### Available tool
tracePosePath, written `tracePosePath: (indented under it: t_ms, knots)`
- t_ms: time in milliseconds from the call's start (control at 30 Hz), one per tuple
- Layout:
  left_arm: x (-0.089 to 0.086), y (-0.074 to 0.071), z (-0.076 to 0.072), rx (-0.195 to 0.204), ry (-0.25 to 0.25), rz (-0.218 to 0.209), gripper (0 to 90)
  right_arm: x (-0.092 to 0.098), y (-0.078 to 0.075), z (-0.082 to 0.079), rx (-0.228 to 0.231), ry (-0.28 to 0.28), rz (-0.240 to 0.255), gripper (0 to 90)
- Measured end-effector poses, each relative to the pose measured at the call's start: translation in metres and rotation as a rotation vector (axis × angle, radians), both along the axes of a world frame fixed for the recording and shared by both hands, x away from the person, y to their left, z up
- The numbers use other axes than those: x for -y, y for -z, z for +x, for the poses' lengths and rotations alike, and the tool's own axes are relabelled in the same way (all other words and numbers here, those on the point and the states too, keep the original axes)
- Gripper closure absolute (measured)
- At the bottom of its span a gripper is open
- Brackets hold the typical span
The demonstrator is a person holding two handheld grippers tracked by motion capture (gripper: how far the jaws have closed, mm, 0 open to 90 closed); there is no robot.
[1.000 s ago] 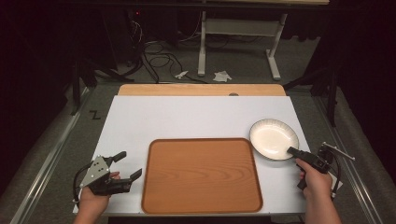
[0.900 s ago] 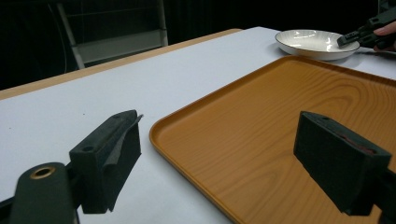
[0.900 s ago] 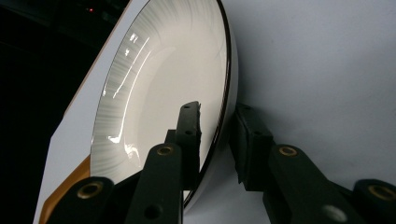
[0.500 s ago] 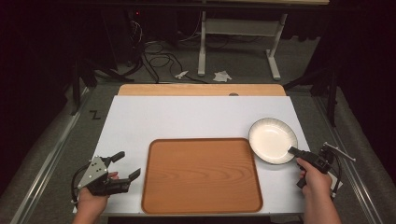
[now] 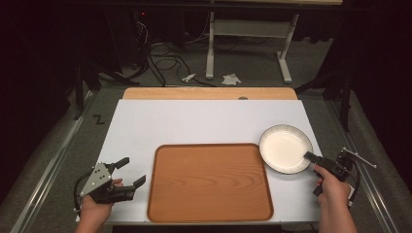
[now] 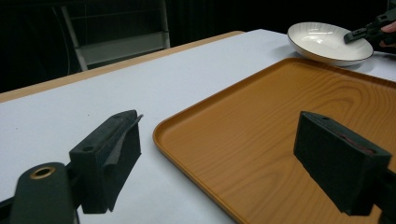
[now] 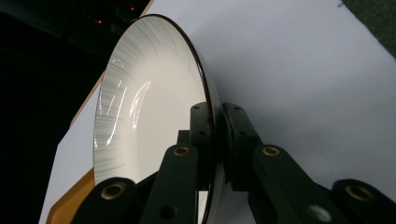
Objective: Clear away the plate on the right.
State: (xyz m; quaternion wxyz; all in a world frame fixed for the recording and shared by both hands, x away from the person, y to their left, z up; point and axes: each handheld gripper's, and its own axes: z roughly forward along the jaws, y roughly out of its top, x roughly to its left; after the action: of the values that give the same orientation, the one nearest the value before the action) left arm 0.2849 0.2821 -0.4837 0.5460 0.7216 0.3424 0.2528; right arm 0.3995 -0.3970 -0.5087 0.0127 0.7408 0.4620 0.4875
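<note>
So the right tongs (image 7: 217,140) are pinching the near right rim of the white plate (image 5: 284,148), one jaw over the lip and one under. They'd just been closing onto it, and now the pads sit tight on the rim. The plate is on the tabletop (image 5: 194,121), just right of the wooden tray's (image 5: 209,182) far right corner.

If it's headed for the tray, I'd lift straight up first and keep it level. A rim grip on something that wide will probably want to sag or twist, so go slow and clear the tray lip before setting down.

The left tongs (image 5: 127,172) are spread wide with nothing in them, hovering at the near left just beside the tray.

The surface is a white sheet with a wooden strip (image 5: 209,93) along the far edge. Beyond that the room is dark: grey floor, tangled cables (image 5: 160,53), a white desk frame (image 5: 248,43), and a couple of crumpled paper scraps (image 5: 231,78).
</note>
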Motion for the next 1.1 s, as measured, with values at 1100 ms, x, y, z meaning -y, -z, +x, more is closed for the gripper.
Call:
tracePosePath:
  t_ms: [1100]
  knots:
    - [-0.004,-0.002,0.0,0.015,-0.003,-0.001,15.3,-0.035,-0.03,-0.005,0.115,-0.151,-0.056,84.9]
